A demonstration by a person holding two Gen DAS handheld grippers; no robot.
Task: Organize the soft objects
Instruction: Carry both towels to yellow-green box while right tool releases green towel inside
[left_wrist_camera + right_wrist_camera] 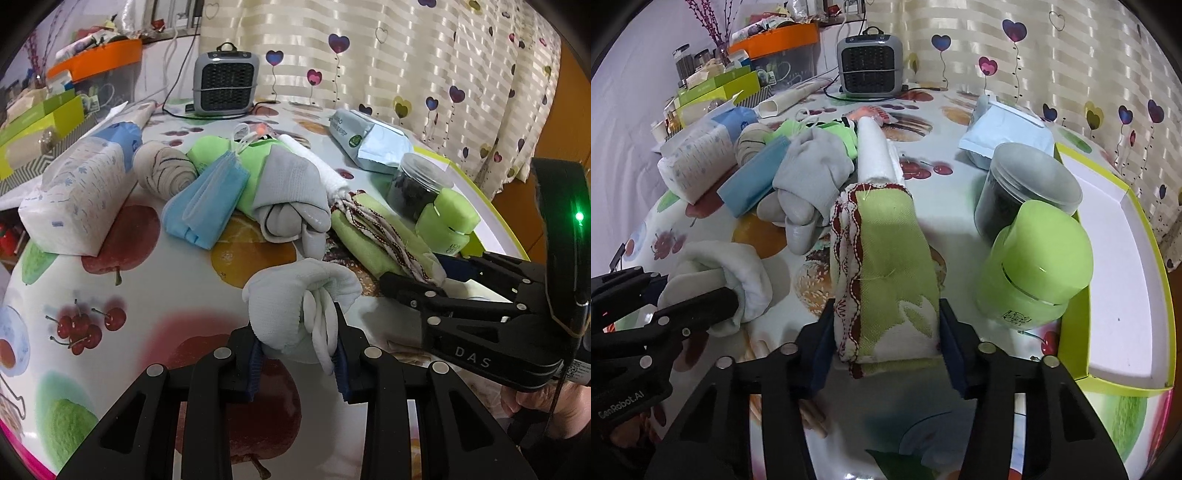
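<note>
Fruit-print cloth covers the table [110,332], w/ a heart-pattern curtain [406,55] behind and a small grey heater [225,83] at the far edge.

Left claw [299,363] is clamped on a rolled white sock bundle [299,295], blue pads pressing both sides of its near end; bundle sits just above/on the table near the front edge. In the right wrist view the same bundle [731,273] shows at lower left, held by the left claw [701,299].

Right claw [886,347] grips a folded green towel w/ red-white trim [894,266], pads tight on both its long sides; towel's far end reaches toward the pile. Left view shows that towel [373,240] lying right of centre, right claw [410,284] on its near end.

Pile behind: grey sock bundle [291,199], blue face masks [207,206], green cloth [255,162], beige striped roll [166,171], white rolled cloth [875,151], tissue pack [74,206] at left.

Right side: green bottle [1038,266] just beside a dark jar w/ clear lid [1027,184], foil pouch [1008,129] further back, open green-rimmed box [1126,266] at the table's right edge.
</note>
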